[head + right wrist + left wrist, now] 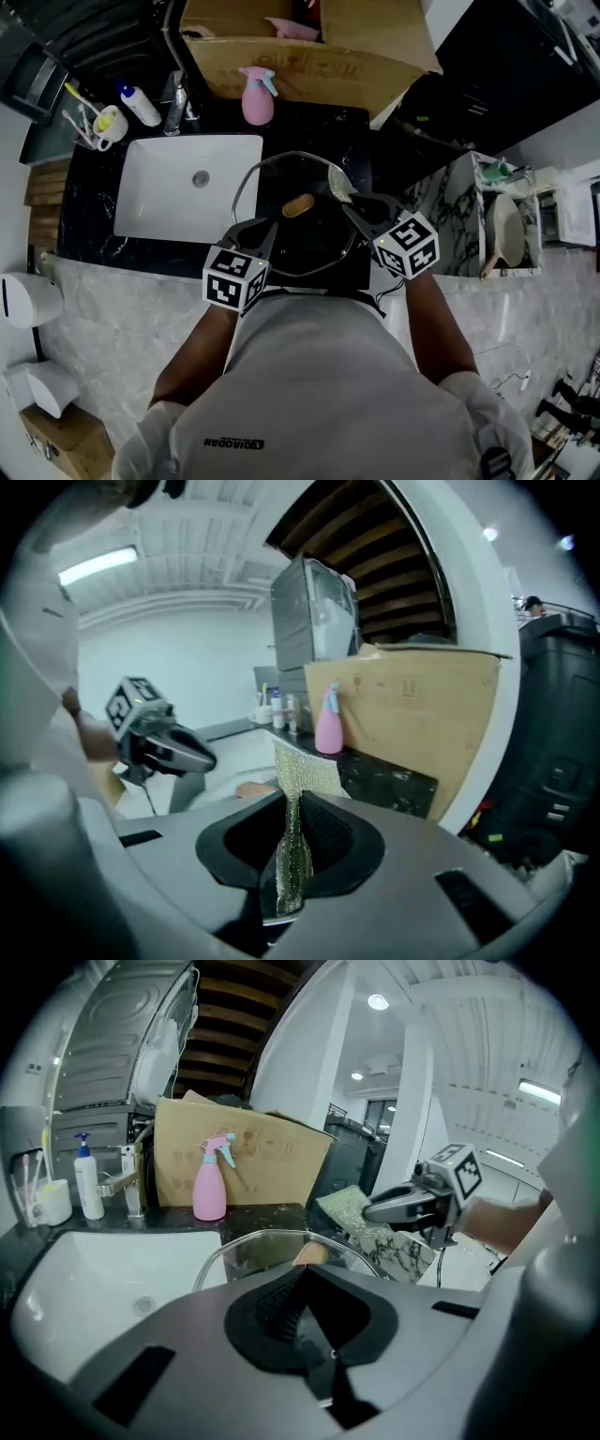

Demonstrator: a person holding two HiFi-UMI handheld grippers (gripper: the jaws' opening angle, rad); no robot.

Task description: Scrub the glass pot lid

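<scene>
The glass pot lid (281, 178) with a wooden knob (298, 204) is held tilted over the dark counter, just right of the sink. My left gripper (265, 228) is shut on the lid's near rim; in the left gripper view the rim (246, 1241) and knob (309, 1253) rise just beyond its jaws (302, 1283). My right gripper (354, 203) is shut on a greenish-gold scrub cloth (339, 183) that touches the lid's right edge. In the right gripper view the cloth (298, 780) stands up between its jaws (289, 808).
A white sink (150, 197) with a faucet (174, 103) lies left of the lid. Behind it stand a pink spray bottle (256, 94), a cardboard box (300, 56), a white bottle (141, 105) and a cup of toothbrushes (105, 124). A marble shelf (450, 206) stands at the right.
</scene>
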